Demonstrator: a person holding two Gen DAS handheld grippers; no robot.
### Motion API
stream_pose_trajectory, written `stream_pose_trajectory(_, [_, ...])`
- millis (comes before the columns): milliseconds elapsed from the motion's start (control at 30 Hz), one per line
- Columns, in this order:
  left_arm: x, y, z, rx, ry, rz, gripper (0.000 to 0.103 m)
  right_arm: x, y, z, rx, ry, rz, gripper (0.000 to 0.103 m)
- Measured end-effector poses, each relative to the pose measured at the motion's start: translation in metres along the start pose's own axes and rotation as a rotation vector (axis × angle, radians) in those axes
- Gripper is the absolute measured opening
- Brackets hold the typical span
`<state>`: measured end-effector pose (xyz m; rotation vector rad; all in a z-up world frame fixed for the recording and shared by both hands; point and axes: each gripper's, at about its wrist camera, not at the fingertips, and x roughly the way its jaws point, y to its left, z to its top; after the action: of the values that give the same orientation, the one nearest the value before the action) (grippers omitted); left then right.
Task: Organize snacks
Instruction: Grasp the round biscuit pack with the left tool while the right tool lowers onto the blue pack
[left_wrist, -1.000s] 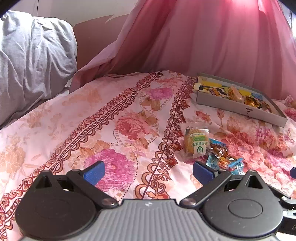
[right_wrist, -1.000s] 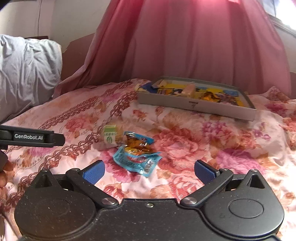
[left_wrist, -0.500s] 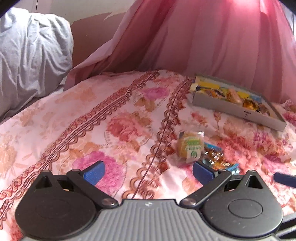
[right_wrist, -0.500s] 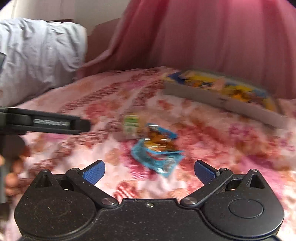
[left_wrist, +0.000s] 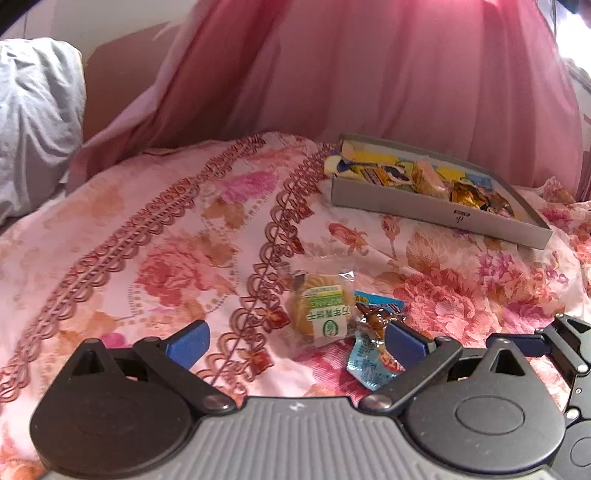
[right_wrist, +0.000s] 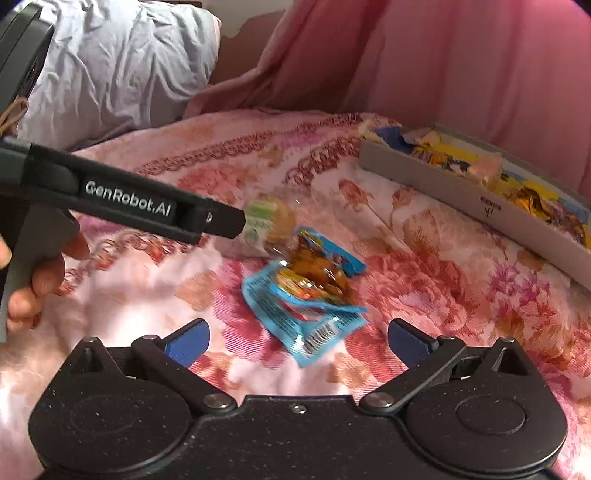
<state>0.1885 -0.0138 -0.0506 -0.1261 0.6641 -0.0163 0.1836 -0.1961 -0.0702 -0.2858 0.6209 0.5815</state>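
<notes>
Your right gripper (right_wrist: 297, 341), jaws wide, sits nearest the blue packet (right_wrist: 308, 306), dead ahead btwn fingers; left gripper (left_wrist: 295, 341) wide too, empty.

Two handheld claws hovering low, both spread wide

The left claw (left_wrist: 295, 343) is holding its blue fingers (left_wrist: 188, 341) far apart with nothing between them, and the right claw (right_wrist: 297, 341) is doing likewise. In the right wrist view, a hand (right_wrist: 35, 280) is curling around the left tool's grey handle, its black body reaching in from the left edge.
</notes>
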Motion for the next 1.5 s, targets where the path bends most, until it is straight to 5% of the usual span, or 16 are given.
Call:
stream_pose_trajectory(300, [0.046,-0.009,0.014,-0.028,0.065,0.021,0.100,0.036,-0.018,-0.004,0.046,0.027,0.018,0.087])
stream_pose_trajectory(667, [0.071,-0.007,0.015,-0.087,0.117,-0.001,0.058,0.047,-0.018,0.001,0.018,-0.024,0.052,0.087])
stream_pose_trajectory(767, [0.072,-0.004,0.016,-0.109,0.124,-0.008,0.053,0.048,-0.018,0.005,0.008,-0.020,0.046,0.087])
stream_pose_trajectory(1167, [0.057,0.010,0.016,-0.162,0.118,0.011,0.052,0.054,-0.021,0.007,-0.014,-0.038,0.068,0.090])
stream_pose_trajectory(1400, [0.046,0.009,0.011,-0.177,0.104,0.032,0.052,0.052,-0.022,0.010,0.003,-0.045,0.073,0.065])
stream_pose_trajectory(1500, [0.040,0.010,0.009,-0.192,0.098,0.046,0.052,0.046,-0.017,0.010,-0.014,-0.021,0.070,0.063])
